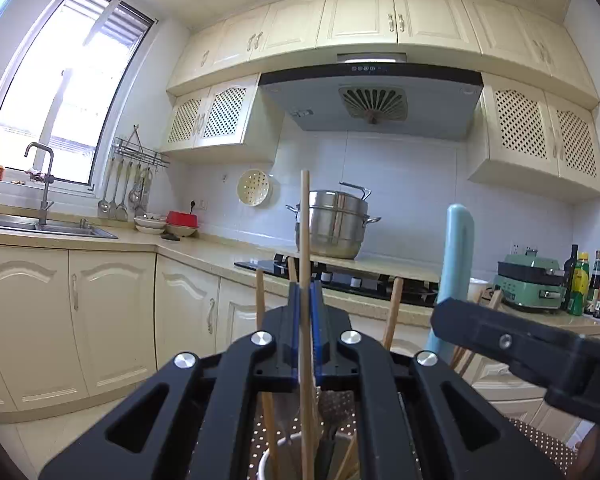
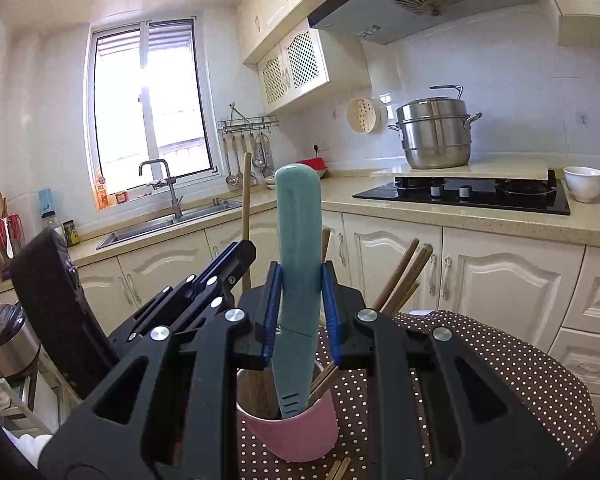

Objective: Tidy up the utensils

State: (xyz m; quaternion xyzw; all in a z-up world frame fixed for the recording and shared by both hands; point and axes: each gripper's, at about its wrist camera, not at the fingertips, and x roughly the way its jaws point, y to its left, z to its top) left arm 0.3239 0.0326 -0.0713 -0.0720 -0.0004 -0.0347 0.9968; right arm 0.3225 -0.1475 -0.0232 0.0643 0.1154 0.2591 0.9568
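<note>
My left gripper is shut on an upright wooden chopstick. The stick's lower end reaches down into a cup with a pale rim that holds more chopsticks. My right gripper is shut on a teal-handled utensil, held upright with its lower end inside a pink cup. The pink cup also holds wooden utensils. The left gripper and its chopstick show just left of the teal handle. The right gripper's finger and the teal utensil appear at the right of the left wrist view.
The cups stand on a table with a brown polka-dot cloth. More chopsticks stick up behind the right gripper. Beyond are cream cabinets, a sink, a gas hob with a steel steamer pot, and a white bowl.
</note>
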